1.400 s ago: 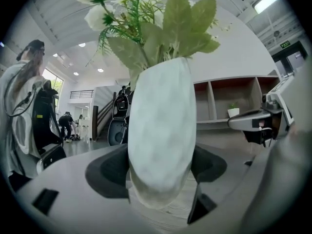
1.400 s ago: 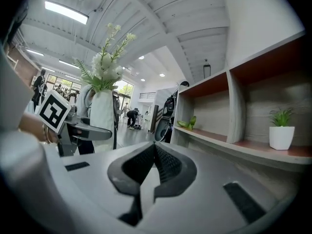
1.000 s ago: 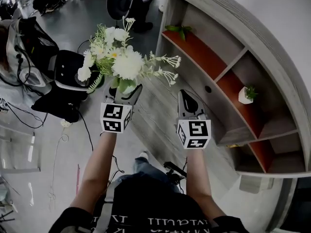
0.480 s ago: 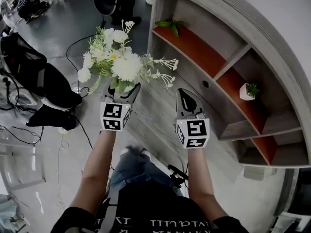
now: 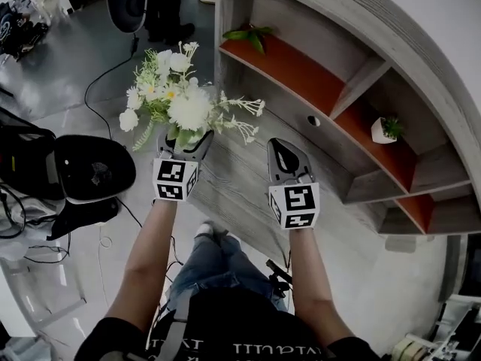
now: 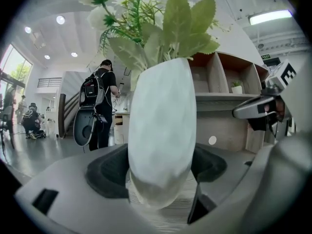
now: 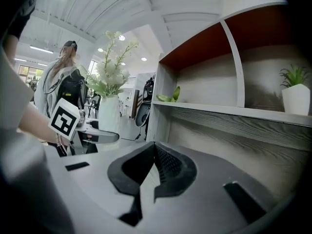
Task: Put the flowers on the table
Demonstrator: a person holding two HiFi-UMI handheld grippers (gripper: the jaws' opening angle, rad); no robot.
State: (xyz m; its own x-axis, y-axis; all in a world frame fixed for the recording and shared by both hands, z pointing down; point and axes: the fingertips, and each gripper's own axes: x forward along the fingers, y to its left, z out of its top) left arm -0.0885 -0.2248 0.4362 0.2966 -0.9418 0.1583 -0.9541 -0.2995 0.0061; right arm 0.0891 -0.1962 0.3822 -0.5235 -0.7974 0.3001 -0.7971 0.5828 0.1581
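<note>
A bunch of white flowers [image 5: 180, 100] with green leaves stands upright in a white vase [image 5: 188, 136]. My left gripper [image 5: 185, 141] is shut on the vase, held in the air over the grey floor. In the left gripper view the vase [image 6: 161, 130] fills the gap between the dark pads [image 6: 109, 172], and the leaves [image 6: 165, 30] rise above it. My right gripper [image 5: 282, 156] hovers beside it to the right, shut with nothing in it; its pads [image 7: 165, 167] meet. From the right gripper view the flowers [image 7: 112, 77] and the left gripper's marker cube [image 7: 64, 120] show at the left.
A grey wooden shelf unit [image 5: 353, 81] with orange shelves runs along the right. It bears a small potted plant [image 5: 385, 130] and green leaves [image 5: 248, 34]. A black chair [image 5: 86, 168], bags and cables lie on the floor at left. A person with a backpack [image 6: 100, 99] stands farther off.
The head view has shifted: the shelf unit and the floor things have slid left and down. Both grippers keep the same stance, with the vase still in the left one.
</note>
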